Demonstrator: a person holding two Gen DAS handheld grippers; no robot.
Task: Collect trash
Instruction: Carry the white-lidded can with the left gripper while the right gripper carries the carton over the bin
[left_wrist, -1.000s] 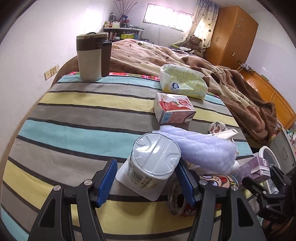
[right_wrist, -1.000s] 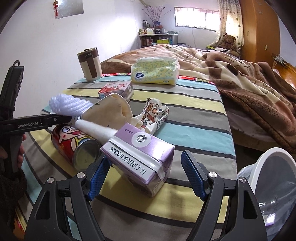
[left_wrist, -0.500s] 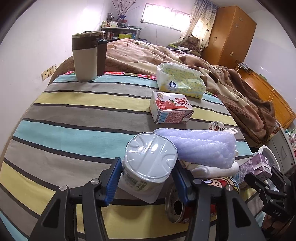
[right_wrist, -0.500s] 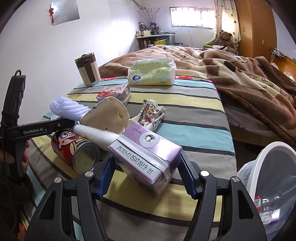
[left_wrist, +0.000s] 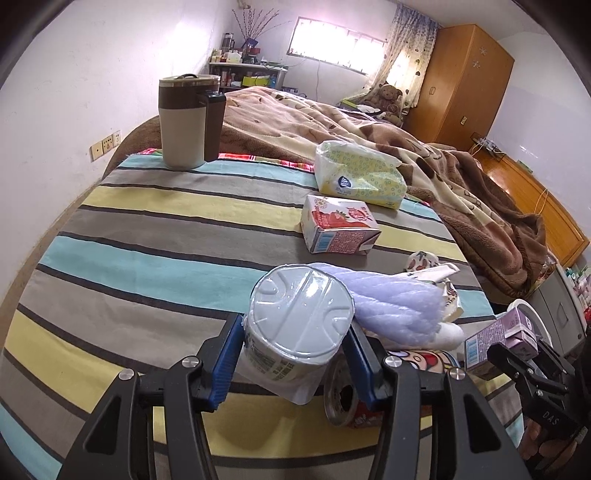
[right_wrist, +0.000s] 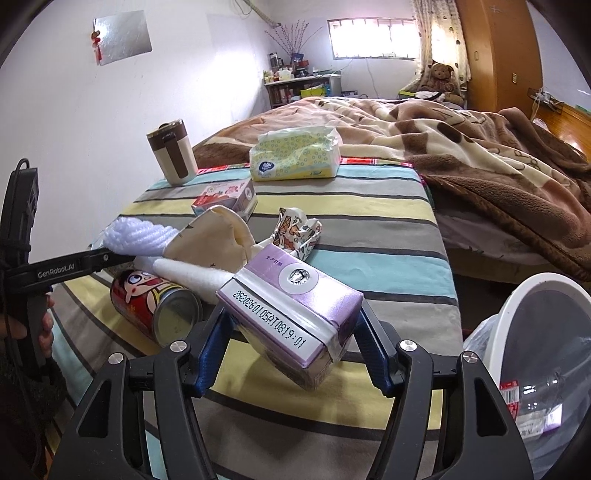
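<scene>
Compared with the view a second earlier, the blue pads of both grippers are now being seen pressed in against their loads, where before a clear gap was being left on each side. The left gripper (left_wrist: 295, 363) is being held narrowed around a white yogurt cup (left_wrist: 297, 332), its foil lid tilted toward the camera; both pads are being pressed against the cup's sides, and the cup is appearing raised a little off the striped cloth (left_wrist: 155, 266). The right gripper (right_wrist: 291, 354) is being held closed to the width of a purple drink carton (right_wrist: 291, 306), which is being pinched by its two side faces and carried tilted, one lower corner pointing down, above the cloth's near edge. Just beyond the cup, a lilac foam sleeve (left_wrist: 395, 302) is lying across a cream paper piece (right_wrist: 214, 240), and a red cartoon can (right_wrist: 155, 306) is lying on its side beside them, its open end being shown toward the left camera. Farther back, a strawberry carton (left_wrist: 338, 229), a yellow tissue pack (left_wrist: 358, 173) and a brown-and-beige mug (left_wrist: 186, 118) are being left on the cloth, well apart from both grippers. A white bin (right_wrist: 532, 332), lined with a bag and already holding wrappers, is standing low at the right, near the carried carton.
</scene>
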